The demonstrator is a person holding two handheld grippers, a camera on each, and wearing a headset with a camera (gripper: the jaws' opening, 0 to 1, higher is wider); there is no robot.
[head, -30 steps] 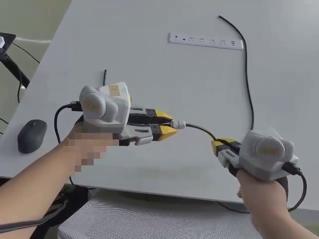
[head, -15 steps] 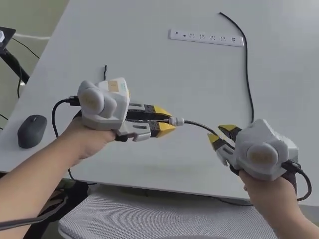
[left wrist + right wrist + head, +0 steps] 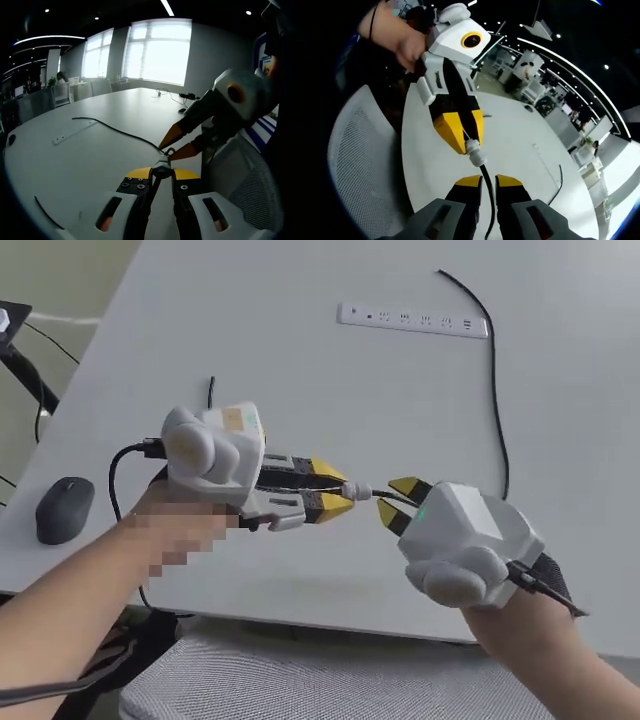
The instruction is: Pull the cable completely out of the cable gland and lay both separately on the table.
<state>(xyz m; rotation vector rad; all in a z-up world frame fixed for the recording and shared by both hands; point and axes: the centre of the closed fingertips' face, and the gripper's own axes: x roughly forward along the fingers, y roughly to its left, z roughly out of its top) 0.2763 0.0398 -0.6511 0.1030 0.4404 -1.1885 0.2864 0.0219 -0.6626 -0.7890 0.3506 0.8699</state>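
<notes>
Down in the lower middle of the head view, the left claw [image 3: 345, 492] is clamped tight on the small white plastic cable gland [image 3: 359, 490], which pokes out just past the yellow tips. The thin black cable [image 3: 485, 175] is still threaded in it. You can see it coming straight out of the gland's end in the right gripper view.

So what's new: a second ago the right claw [image 3: 397, 499] was way off in the lower right of the frame. It looked pinched on the cable, with a decent stretch of it hanging between the two grippers. Half a second ago its tips had opened up. Now it has slid up and left until it's just beside the gland. Its tips are spread, with the cable running between them, so it's around the cable, not squeezing it. The left gripper view backs that up: the other gripper's tips are apart on either side of the cable, right in front of the gland. The left side hasn't really budged.

My read is that this is a regrip. It let go further out and came in close so the next pull has a short, firm bite. Task-wise we're not there yet. Cable and gland are still joined and both are up in the air over the near edge of the plain white tabletop [image 3: 300, 370], with nothing laid down. Next it needs to close on the cable and pull away from the gland.
</notes>
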